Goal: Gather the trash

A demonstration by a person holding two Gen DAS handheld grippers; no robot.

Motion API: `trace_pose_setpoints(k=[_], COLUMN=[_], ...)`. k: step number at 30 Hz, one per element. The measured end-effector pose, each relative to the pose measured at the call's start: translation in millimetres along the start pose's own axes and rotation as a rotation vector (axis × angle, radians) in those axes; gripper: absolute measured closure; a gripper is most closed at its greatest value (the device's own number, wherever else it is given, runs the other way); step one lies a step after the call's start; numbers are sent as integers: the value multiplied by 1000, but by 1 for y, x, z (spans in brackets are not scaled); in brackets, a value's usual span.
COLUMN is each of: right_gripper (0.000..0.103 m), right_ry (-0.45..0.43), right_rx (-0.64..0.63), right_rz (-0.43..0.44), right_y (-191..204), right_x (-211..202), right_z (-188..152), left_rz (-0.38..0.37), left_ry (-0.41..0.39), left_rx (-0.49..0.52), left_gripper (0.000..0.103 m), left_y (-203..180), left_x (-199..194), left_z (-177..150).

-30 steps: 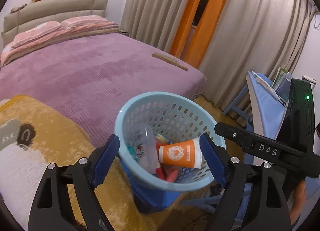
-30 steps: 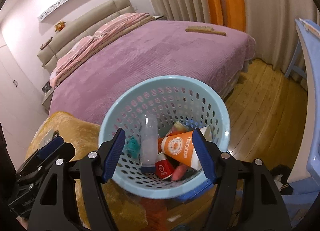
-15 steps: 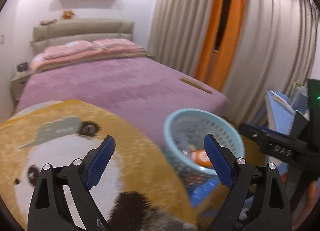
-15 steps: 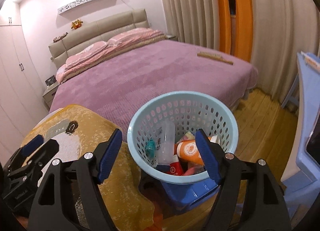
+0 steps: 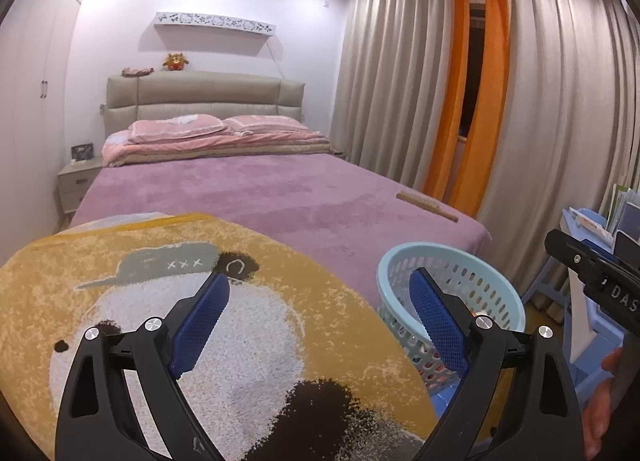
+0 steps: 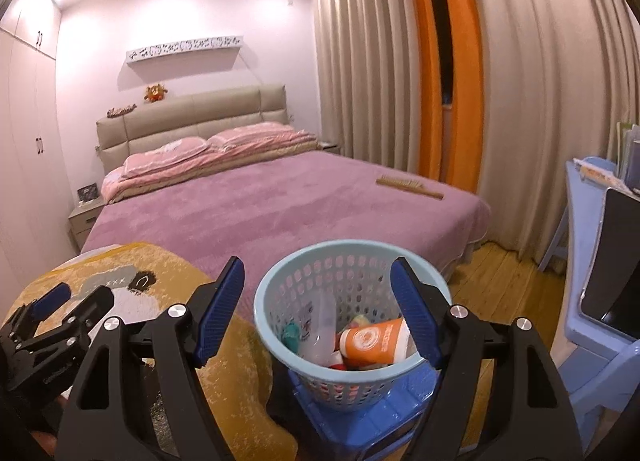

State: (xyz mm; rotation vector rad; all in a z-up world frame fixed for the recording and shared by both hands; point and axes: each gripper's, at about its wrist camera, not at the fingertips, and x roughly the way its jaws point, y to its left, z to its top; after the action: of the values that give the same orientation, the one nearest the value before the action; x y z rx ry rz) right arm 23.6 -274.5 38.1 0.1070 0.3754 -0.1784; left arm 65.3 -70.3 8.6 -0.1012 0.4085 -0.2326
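Note:
A light blue perforated basket [image 6: 304,277] stands on a blue stool [image 6: 384,417]. It holds an orange paper cup [image 6: 372,343], a clear plastic bottle [image 6: 320,325] and other small trash. My right gripper [image 6: 320,313] is open and empty, held back from the basket and above its near rim. My left gripper [image 5: 318,321] is open and empty over the yellow panda mat [image 5: 248,341], with the basket [image 5: 476,261] to its right. The left gripper also shows at the lower left of the right wrist view [image 6: 60,307].
A purple bed [image 6: 280,205] with pink pillows lies behind, a wooden brush [image 6: 408,186] near its right edge. A blue table [image 6: 588,261] with books stands at the right. Curtains [image 5: 540,101] line the right wall; a nightstand [image 5: 76,181] stands at the left.
Both grippers pulled back and tilted up from the basket. The left swung left over the panda mat, so the basket now sits to its right. Both stayed open and empty.

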Motion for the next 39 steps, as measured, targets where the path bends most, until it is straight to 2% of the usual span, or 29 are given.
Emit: trace_pose_setpoints(k=[6,18,35,39], right_gripper=[31,31,30,26], right_ry=[3,31,21,23], right_rx=[15,25,5,1], right_rz=[-12,-3,5,6], right_y=[-1,1,9,10], right_x=[5,18,12,13], right_z=[-8,-15,-13,-13], left_rz=[38,90,81,81], left_ry=[1,-24,-19,-21], left_rx=[27,12,1,4], left_gripper=[13,12,9,9], left_y=[-1,6,7,6], left_x=[-1,-4,-4,-5], left_z=[-7,-7,-6,-6])
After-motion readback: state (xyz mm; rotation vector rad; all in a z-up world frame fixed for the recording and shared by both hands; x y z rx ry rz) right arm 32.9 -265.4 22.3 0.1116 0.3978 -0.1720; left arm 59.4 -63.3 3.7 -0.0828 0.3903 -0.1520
